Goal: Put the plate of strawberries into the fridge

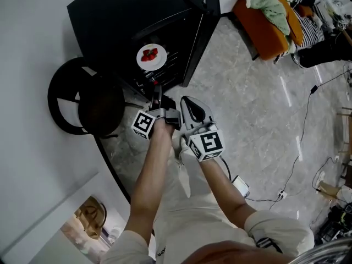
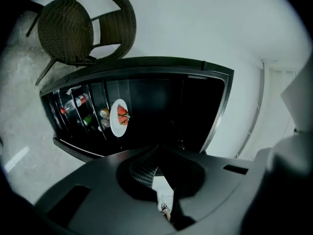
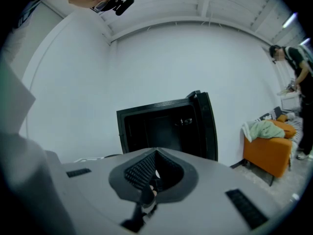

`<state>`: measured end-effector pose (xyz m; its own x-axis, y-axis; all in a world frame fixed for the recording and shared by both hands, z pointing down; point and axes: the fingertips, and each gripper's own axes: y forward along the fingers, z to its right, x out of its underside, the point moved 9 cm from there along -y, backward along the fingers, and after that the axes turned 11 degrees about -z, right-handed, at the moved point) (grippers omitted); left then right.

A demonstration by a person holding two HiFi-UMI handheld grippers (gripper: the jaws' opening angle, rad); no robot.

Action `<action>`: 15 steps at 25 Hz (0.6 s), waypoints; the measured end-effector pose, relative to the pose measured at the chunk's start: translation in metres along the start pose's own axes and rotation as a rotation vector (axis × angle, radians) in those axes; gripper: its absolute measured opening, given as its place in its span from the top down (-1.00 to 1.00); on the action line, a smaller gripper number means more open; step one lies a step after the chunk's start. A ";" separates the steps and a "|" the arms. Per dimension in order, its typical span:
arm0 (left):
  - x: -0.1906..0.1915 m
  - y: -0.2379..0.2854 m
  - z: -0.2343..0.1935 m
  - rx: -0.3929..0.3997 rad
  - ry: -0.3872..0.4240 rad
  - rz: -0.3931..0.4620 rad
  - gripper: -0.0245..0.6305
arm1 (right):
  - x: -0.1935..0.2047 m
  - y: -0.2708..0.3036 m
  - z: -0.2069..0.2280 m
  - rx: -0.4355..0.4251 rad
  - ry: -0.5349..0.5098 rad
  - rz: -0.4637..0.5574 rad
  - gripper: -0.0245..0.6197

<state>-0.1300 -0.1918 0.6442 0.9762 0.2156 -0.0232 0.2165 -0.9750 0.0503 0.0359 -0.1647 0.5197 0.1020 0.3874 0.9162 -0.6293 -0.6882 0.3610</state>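
A white plate of strawberries (image 1: 151, 56) rests on a wire shelf inside the open black fridge (image 1: 115, 15). The left gripper view shows the plate (image 2: 119, 117) ahead inside the fridge (image 2: 166, 102). My left gripper (image 1: 158, 92) is shut with nothing in it, a little short of the fridge opening and apart from the plate. My right gripper (image 1: 185, 100) hangs beside it, jaws shut and empty. The right gripper view faces the dark fridge interior (image 3: 161, 126), where the plate is hidden.
The fridge door (image 1: 201, 32) stands open to the right; bottles and cans (image 2: 78, 104) sit on racks left of the plate. A dark wicker chair (image 1: 88, 100) stands left of the fridge. An orange sofa (image 1: 264, 26) with clothes and floor cables (image 1: 300, 147) lie right. A person (image 3: 298, 67) stands far right.
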 end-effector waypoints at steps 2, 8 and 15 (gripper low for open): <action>0.002 -0.008 0.018 0.012 0.011 -0.020 0.93 | -0.007 -0.005 -0.002 0.005 0.008 -0.001 0.89; 0.006 -0.025 0.063 0.037 0.033 -0.061 0.93 | -0.035 -0.016 -0.011 -0.001 0.006 0.000 0.89; 0.007 -0.042 0.090 0.053 0.025 -0.080 0.93 | -0.066 -0.019 -0.032 -0.021 -0.024 0.025 0.89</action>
<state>-0.1335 -0.1539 0.5523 0.9559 0.2937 -0.0004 0.2937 -0.9559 -0.0034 0.0170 -0.1577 0.4466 0.1043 0.3557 0.9288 -0.6478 -0.6843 0.3348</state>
